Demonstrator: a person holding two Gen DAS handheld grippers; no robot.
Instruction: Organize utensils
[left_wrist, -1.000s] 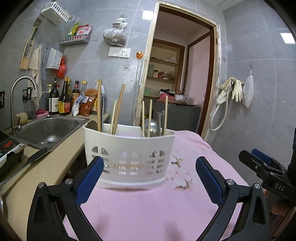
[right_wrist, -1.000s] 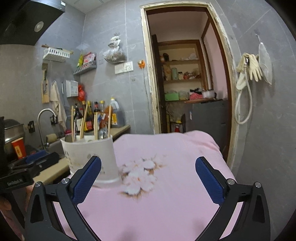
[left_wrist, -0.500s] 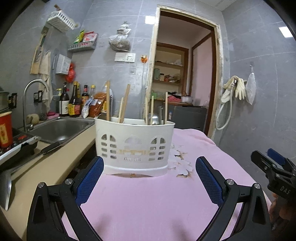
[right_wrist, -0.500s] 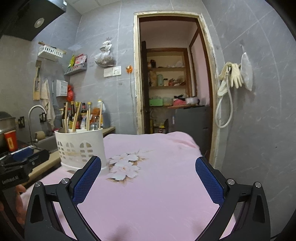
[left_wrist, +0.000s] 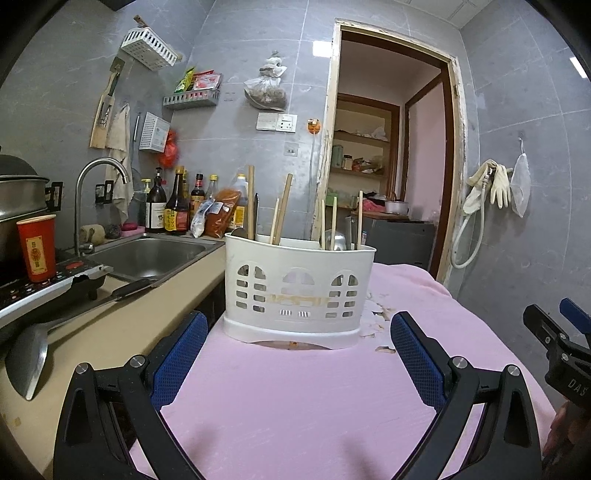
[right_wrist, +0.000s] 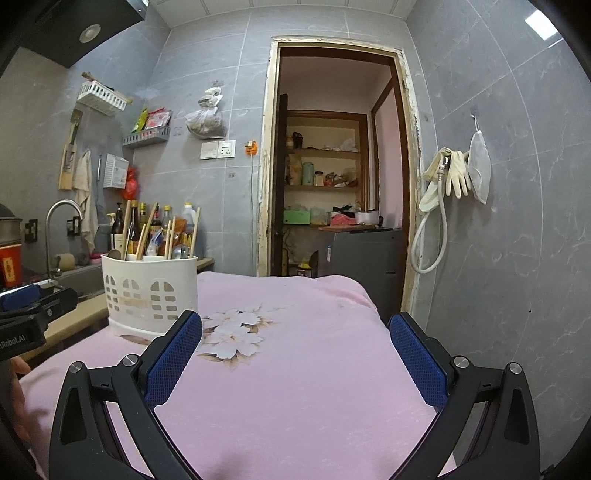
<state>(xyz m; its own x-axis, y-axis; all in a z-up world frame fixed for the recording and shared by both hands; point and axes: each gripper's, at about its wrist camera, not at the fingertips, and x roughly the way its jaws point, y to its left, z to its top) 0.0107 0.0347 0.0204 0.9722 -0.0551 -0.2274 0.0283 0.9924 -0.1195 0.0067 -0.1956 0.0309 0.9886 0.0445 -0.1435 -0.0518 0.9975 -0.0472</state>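
Note:
A white plastic utensil holder (left_wrist: 299, 291) stands upright on the pink cloth (left_wrist: 295, 398). It holds several wooden chopsticks (left_wrist: 282, 208) and metal spoons (left_wrist: 338, 240). My left gripper (left_wrist: 295, 354) is open and empty, a short way in front of the holder. My right gripper (right_wrist: 295, 354) is open and empty over the pink cloth, with the holder (right_wrist: 149, 288) to its far left. The right gripper's side shows at the right edge of the left wrist view (left_wrist: 557, 343).
A counter (left_wrist: 92, 332) with a steel sink (left_wrist: 147, 256), a tap, bottles and a stove with a red cup (left_wrist: 37, 247) lies to the left. A ladle (left_wrist: 27, 360) rests on the counter. An open doorway (right_wrist: 332, 192) is behind the table. Gloves and a hose hang on the right wall.
Both grippers have drawn back from the holder, which now looks smaller and farther away. Both stay open and empty. The holder has not moved.

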